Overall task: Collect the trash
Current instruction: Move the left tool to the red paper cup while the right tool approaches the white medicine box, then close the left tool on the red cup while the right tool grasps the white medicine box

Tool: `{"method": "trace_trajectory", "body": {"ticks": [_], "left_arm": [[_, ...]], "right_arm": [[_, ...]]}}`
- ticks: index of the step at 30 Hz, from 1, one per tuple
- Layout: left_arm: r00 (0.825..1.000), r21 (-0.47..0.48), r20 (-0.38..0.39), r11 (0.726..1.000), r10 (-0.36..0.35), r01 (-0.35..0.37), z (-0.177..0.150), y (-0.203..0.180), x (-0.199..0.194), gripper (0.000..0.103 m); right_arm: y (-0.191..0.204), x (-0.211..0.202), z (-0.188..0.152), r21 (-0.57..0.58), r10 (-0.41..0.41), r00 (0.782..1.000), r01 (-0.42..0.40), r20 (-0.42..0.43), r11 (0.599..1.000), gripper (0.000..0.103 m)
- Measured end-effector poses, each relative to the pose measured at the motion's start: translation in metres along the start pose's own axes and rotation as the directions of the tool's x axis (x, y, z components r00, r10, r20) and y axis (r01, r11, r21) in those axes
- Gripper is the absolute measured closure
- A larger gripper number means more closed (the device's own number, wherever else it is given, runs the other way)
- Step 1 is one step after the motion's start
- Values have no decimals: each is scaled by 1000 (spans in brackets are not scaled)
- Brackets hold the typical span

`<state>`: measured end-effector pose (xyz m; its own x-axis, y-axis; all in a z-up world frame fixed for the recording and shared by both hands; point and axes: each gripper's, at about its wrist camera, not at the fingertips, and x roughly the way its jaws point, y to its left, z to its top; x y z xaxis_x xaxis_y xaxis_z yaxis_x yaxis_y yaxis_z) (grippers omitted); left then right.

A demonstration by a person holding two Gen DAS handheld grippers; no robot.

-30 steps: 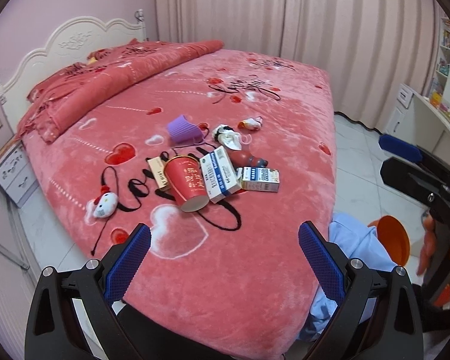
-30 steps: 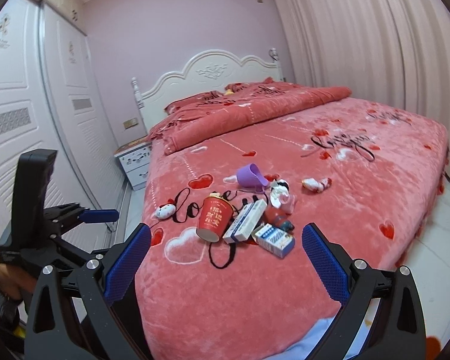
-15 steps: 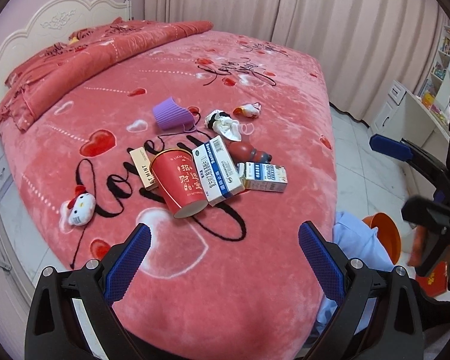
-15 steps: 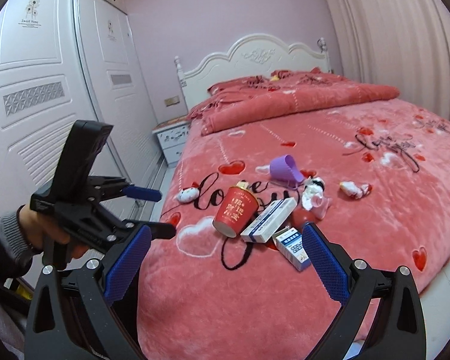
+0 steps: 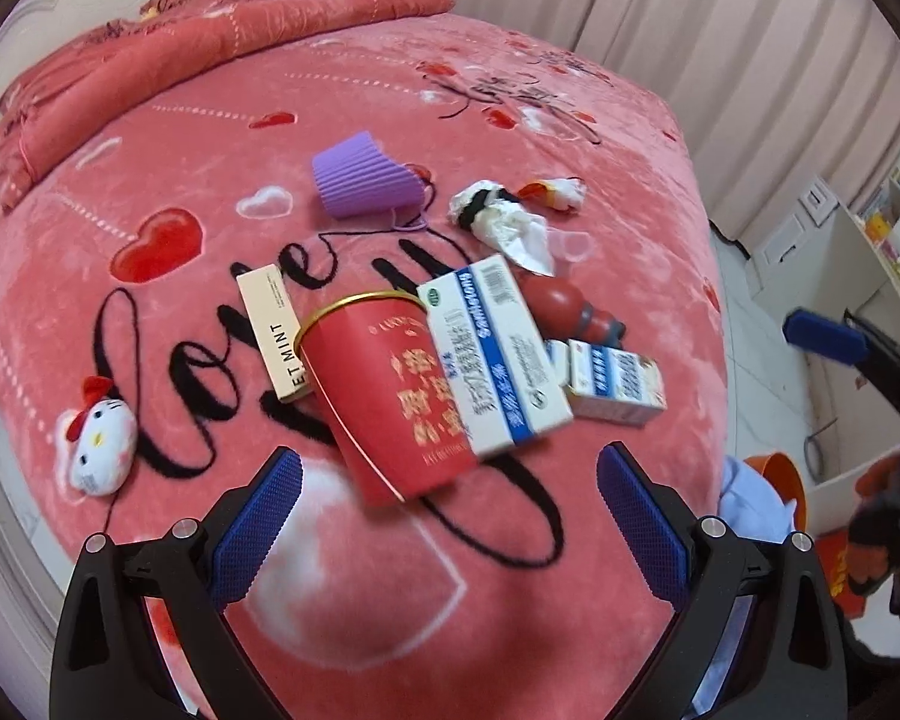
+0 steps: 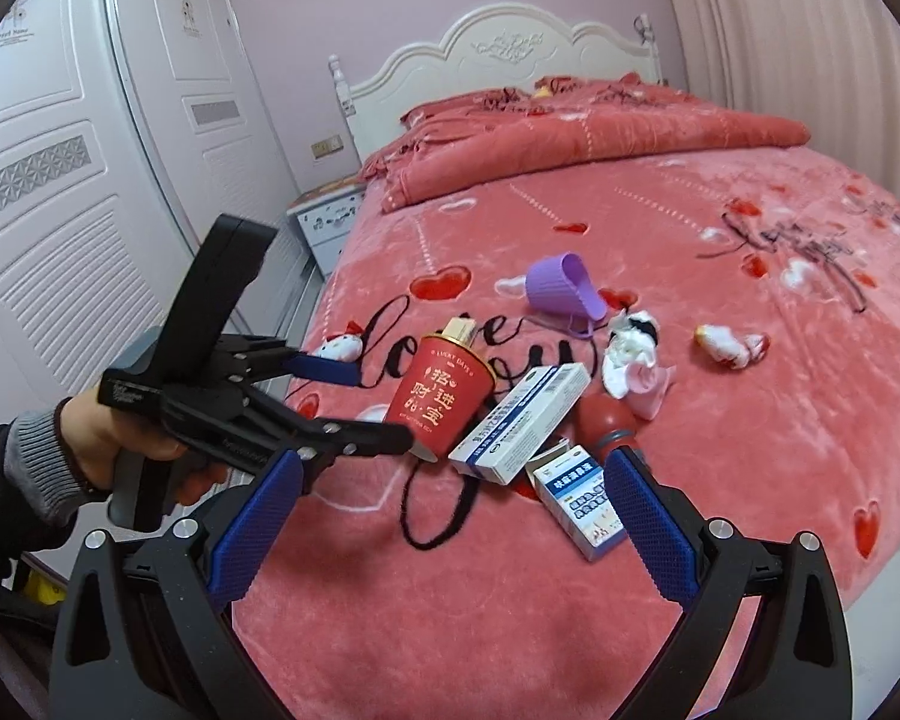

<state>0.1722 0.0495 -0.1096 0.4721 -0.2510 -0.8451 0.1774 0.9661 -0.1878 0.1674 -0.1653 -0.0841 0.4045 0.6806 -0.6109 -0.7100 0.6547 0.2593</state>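
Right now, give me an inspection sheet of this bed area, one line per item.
Surface: pink blanket with heart and script print covers the bed.
Job's things: red cup on its side; long box leaning on it; small box; beige box; red bottle; tissue; wrapper.
Clutter: purple cup on its side; cat plush.
Grippers: left gripper open, empty, near the red cup; right gripper open, empty.
Cables: nothing seen.
Surroundings: headboard, wardrobe, nightstand, curtains, orange bin on the floor.
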Motion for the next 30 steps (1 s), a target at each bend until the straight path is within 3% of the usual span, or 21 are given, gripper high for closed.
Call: {"method": "trace_trajectory", "body": {"ticks": [7, 9, 13, 14, 16, 21, 27, 30], "left_arm": [[998, -73, -39, 996, -46, 43, 6, 17, 25, 6], [997, -80, -56, 995, -59, 54, 7, 20, 31, 20], [994, -81, -91, 995, -60, 52, 8, 26, 43, 26], [993, -83, -101, 995, -63, 55, 8, 28, 46, 35], [990, -77, -121, 995, -69, 60, 9, 31, 52, 40], [990, 14, -129, 999, -50, 52, 12, 25, 47, 45], [989, 173, -132, 981, -62, 85, 5, -7, 11, 45], [986, 208, -147, 972, -75, 105, 1, -16, 8, 45]], "right_arm": [[-9, 19, 3, -6, 7, 1000, -7, -1, 1000, 5], [-10, 23, 2, -16, 5, 1000, -5, -10, 1000, 5], [-17, 32, -3, -23, -1, 999, 0, -33, 1000, 5], [-20, 34, -5, -18, -4, 999, 3, -36, 1000, 5], [-24, 35, -7, -6, -4, 999, 3, -41, 1000, 5], [-36, 38, -14, 4, -10, 998, 11, -58, 1000, 5], [-50, 43, -22, -8, -24, 995, 24, -101, 1000, 16], [-59, 48, -27, -11, -32, 993, 31, -117, 999, 20]]}}
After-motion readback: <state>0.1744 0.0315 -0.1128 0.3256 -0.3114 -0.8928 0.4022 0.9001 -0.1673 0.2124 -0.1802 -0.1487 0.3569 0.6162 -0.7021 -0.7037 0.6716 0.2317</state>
